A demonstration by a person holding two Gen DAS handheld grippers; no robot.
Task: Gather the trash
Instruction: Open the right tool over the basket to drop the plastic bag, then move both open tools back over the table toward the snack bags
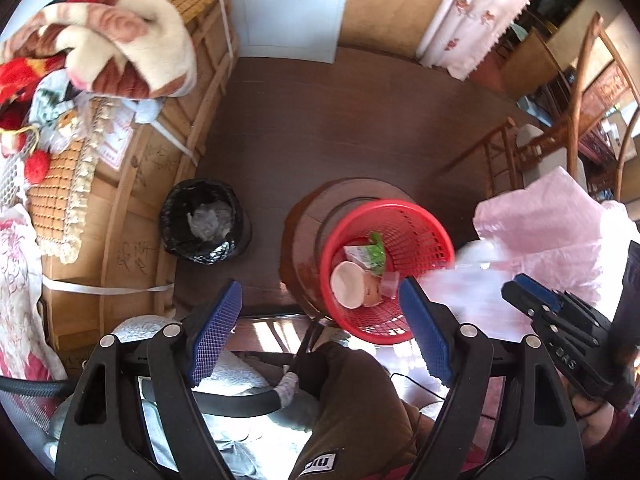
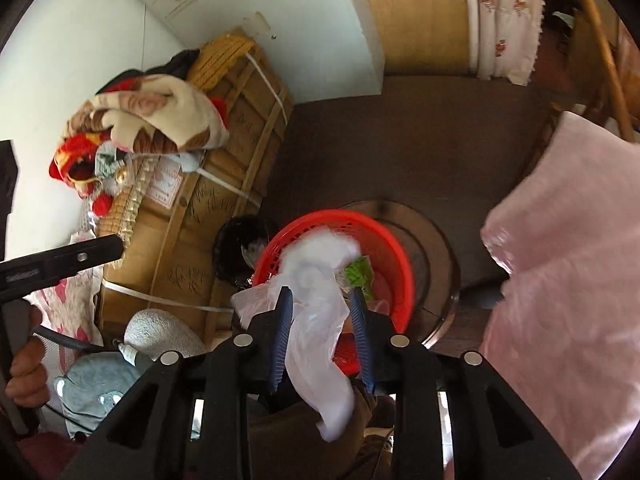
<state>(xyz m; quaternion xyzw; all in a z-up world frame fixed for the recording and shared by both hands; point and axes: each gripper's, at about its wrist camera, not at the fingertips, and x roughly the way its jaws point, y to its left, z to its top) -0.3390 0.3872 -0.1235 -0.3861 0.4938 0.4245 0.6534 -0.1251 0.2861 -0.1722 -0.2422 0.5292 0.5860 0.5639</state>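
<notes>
A red mesh basket [image 1: 424,220] stands on a round wooden stool [image 1: 304,216]. It holds a white paper cup [image 1: 350,282], a green wrapper [image 1: 374,250] and other scraps. My left gripper [image 1: 322,284] hangs above it, open wide, with nothing between its blue pads. In the right wrist view my right gripper [image 2: 320,292] is over the basket [image 2: 396,248]. A white plastic bag [image 2: 316,320] hangs loosely between its parted fingers, its upper end over the basket. The right gripper [image 1: 520,290] also shows at the right edge of the left wrist view.
A black-lined bin [image 1: 202,220] with crumpled plastic stands on the dark floor left of the stool. Strapped cardboard boxes [image 1: 160,160] piled with blankets fill the left. A pink plastic sheet [image 1: 552,220] and wooden chairs [image 1: 560,140] are on the right. The person's brown trouser leg [image 1: 360,392] is below.
</notes>
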